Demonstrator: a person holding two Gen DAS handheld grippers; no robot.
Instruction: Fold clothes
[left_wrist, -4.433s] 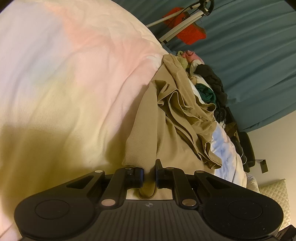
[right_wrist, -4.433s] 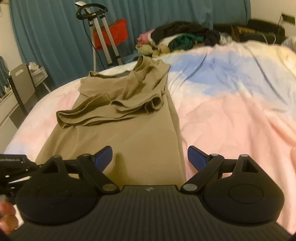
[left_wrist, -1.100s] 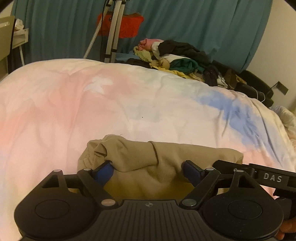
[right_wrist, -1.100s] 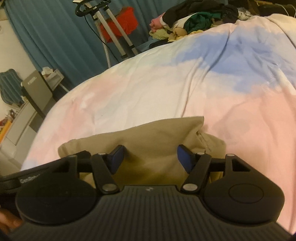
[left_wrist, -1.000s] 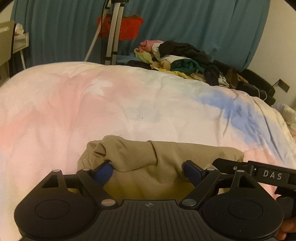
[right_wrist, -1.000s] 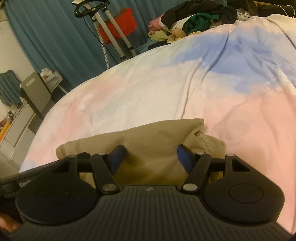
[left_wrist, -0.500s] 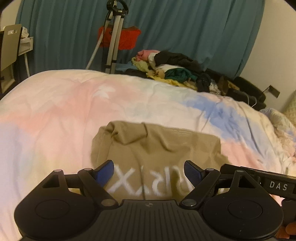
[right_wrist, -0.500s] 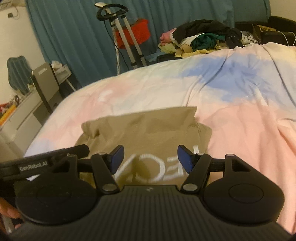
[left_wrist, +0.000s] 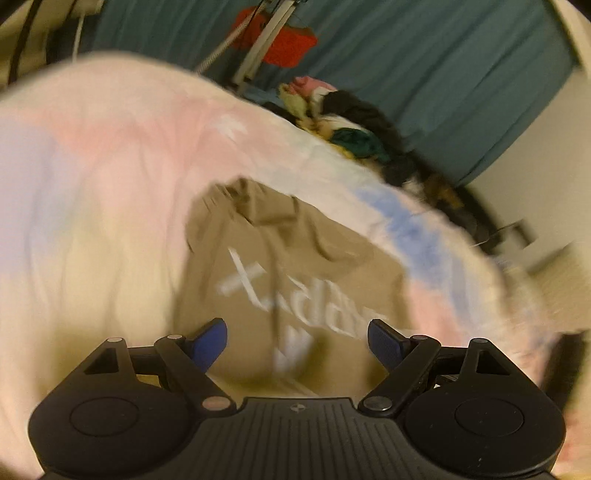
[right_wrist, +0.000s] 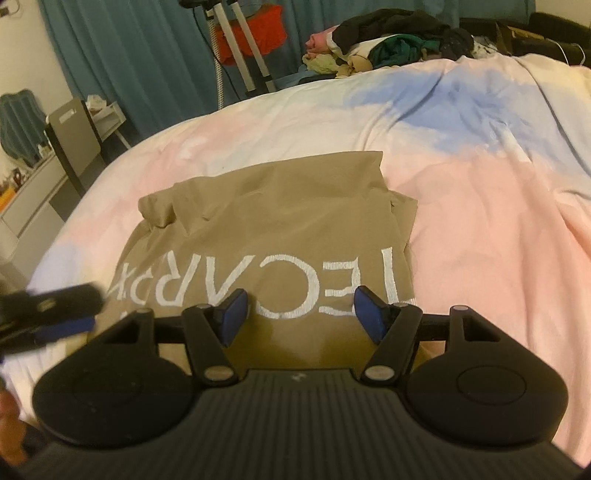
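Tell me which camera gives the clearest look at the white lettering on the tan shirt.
The right wrist view: the white lettering on the tan shirt is sharp and readable there. The left wrist view shows the same lettering blurred by motion, only partly legible.

Tan shirt (right_wrist: 273, 221) folded flat (white lettering up), on bedspread (right_wrist: 480, 206)

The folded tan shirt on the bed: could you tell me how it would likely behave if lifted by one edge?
The tan shirt is probably floppy: its layers show soft creases and a bunched far-left corner. Lifted by one edge, the fold would likely fall open, since nothing visible holds the layers together. It looks thin, so probably light, and it may drag across the soft bedspread.
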